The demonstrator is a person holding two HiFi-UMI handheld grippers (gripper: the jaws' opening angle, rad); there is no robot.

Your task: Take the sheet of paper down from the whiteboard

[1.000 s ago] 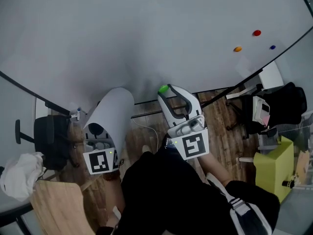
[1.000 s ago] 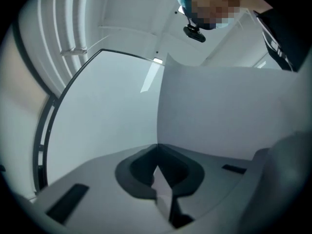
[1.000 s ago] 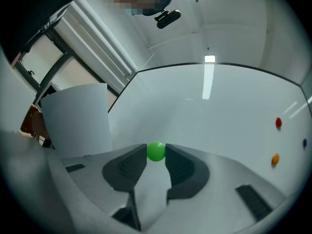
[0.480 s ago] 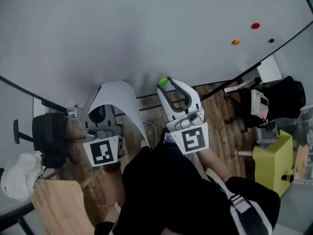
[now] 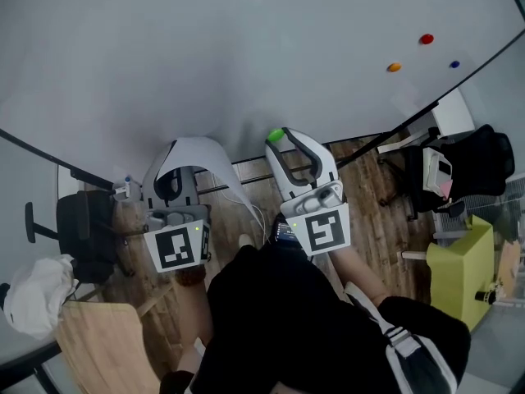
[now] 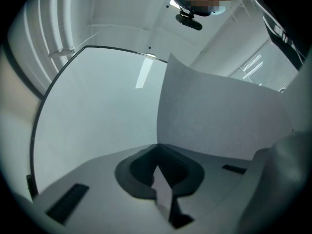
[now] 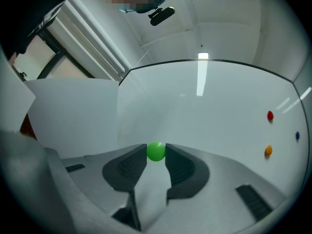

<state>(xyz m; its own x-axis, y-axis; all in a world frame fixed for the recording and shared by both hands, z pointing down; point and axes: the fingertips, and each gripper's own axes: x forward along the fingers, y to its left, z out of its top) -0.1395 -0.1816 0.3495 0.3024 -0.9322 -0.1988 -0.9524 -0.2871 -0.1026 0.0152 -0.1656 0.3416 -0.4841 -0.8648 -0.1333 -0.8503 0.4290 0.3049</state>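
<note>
Seen from above, a person in dark clothes stands on a wooden floor (image 5: 246, 195), holding a tool in each hand towards a whiteboard (image 5: 246, 48).

The left tool (image 6: 156, 147) is closed tight on the bottom edge of the sheet of paper (image 6: 219, 116). The sheet rises from the jaws and curls back over the tool in a loose arch. It looks to be free of the board.

The right tool (image 7: 156, 161) is just beside it, level with it. Its jaws pinch a small green magnet (image 7: 156, 151) at their very tips, close to the board.

Further off, at the board's right side, sit a red magnet (image 5: 426, 38), an orange magnet (image 5: 394, 67) and a blue magnet (image 5: 454, 64), well apart from the tools.

To finish well, the left tool should keep its firm pinch and draw the sheet straight away from the board, slowly, so that the curl does not fold into a crease. The right tool should hold the green magnet steady and clear of the sheet, since so shallow a grip could let it slip or snap back to the board.
</note>
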